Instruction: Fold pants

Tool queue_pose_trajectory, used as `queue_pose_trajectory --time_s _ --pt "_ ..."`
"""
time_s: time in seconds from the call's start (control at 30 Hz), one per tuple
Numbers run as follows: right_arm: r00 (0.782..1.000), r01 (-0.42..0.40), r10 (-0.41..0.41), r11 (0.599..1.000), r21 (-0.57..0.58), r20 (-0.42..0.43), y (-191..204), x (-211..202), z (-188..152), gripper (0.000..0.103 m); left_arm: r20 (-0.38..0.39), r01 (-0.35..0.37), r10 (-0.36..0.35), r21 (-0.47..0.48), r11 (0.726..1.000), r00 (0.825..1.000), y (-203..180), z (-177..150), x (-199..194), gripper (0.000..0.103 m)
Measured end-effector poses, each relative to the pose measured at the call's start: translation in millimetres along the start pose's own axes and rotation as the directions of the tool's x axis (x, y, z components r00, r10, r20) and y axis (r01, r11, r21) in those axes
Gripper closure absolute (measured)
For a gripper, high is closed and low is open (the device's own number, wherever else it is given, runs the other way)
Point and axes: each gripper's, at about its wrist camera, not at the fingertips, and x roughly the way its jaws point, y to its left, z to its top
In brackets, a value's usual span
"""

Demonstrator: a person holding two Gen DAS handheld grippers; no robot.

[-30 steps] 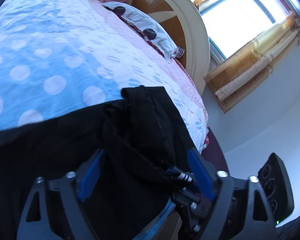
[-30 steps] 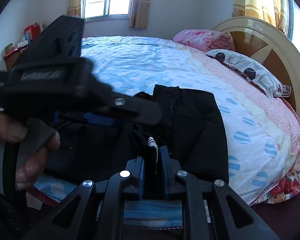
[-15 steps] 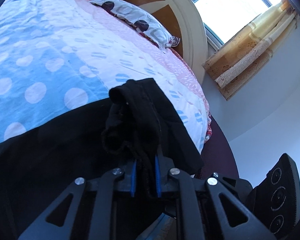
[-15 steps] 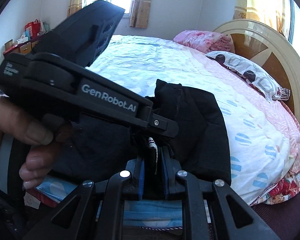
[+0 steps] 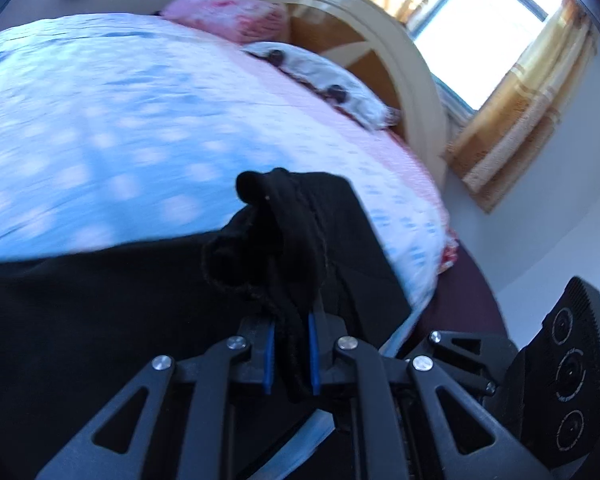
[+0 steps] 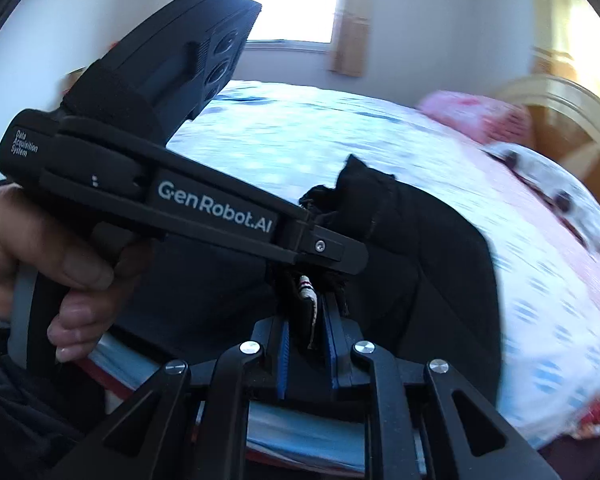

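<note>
Both my claws, left [image 5: 291, 354] and right [image 6: 307, 344], clamp black pants [image 5: 140, 300] (bunched) over bed [image 5: 100, 140]; pillows [image 6: 556, 192] beyond.

Window [image 5: 484, 32] glare, apparently motion-blurred

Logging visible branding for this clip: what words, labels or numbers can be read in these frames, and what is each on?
"GenRobot.AI": white lettering on the side of the left gripper, seen in the right wrist view.
"Data Acquisition System": small white text at the rear of that same gripper's body.
The small tag on the pants: too small to read.
Left wrist view: no text.
</note>
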Motion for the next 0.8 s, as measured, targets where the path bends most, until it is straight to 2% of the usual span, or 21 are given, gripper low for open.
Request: queue_pose_trajectory --time_s 0.1,0.23,0.33,0.4,0.5,0.57,0.6,0.67,0.73,0.8 --pt "0.997 -0.075 0.074 0.995 -0.071 -0.016 39 17 9 0.088 0.005 -0.078 0.078 -0.029 0.997 0.997 31 -17 -24 0.09" --pt "0.988 -0.152 0.145 0.977 -0.152 -0.058 84 44 15 0.088 -0.003 -0.14 0.14 -0.088 0.986 0.99 72 -38 -38 0.09" --pt "0.982 -0.176 0.16 0.967 -0.185 -0.099 103 64 16 0.087 -0.015 -0.14 0.139 -0.136 0.981 0.99 98 -51 -38 0.09" --pt "0.977 -0.186 0.16 0.964 -0.19 -0.144 105 77 15 0.087 -0.014 -0.115 0.114 -0.155 0.981 0.993 105 -54 -34 0.09" --pt "0.973 -0.19 0.16 0.964 -0.188 -0.164 103 78 16 0.079 -0.001 -0.126 0.127 -0.122 0.985 0.992 101 -54 -34 0.09" --pt "0.97 -0.2 0.168 0.963 -0.183 -0.178 96 67 18 0.048 0.004 -0.13 0.131 -0.112 0.985 0.991 101 -55 -34 0.09" --pt "0.971 -0.192 0.159 0.964 -0.184 -0.177 92 59 18 0.043 0.007 -0.13 0.131 -0.108 0.986 0.991 101 -56 -35 0.09" --pt "0.977 -0.172 0.146 0.97 -0.17 -0.153 79 45 16 0.042 0.015 -0.126 0.128 -0.107 0.986 0.992 100 -57 -36 0.089" --pt "0.977 -0.155 0.139 0.983 -0.095 -0.161 51 37 15 0.042 0.024 -0.124 0.127 -0.111 0.986 0.992 100 -57 -35 0.089" --pt "0.986 -0.08 0.076 0.997 -0.016 -0.147 21 34 16 0.042 0.032 -0.133 0.137 -0.1 0.986 0.99 99 -58 -36 0.088"
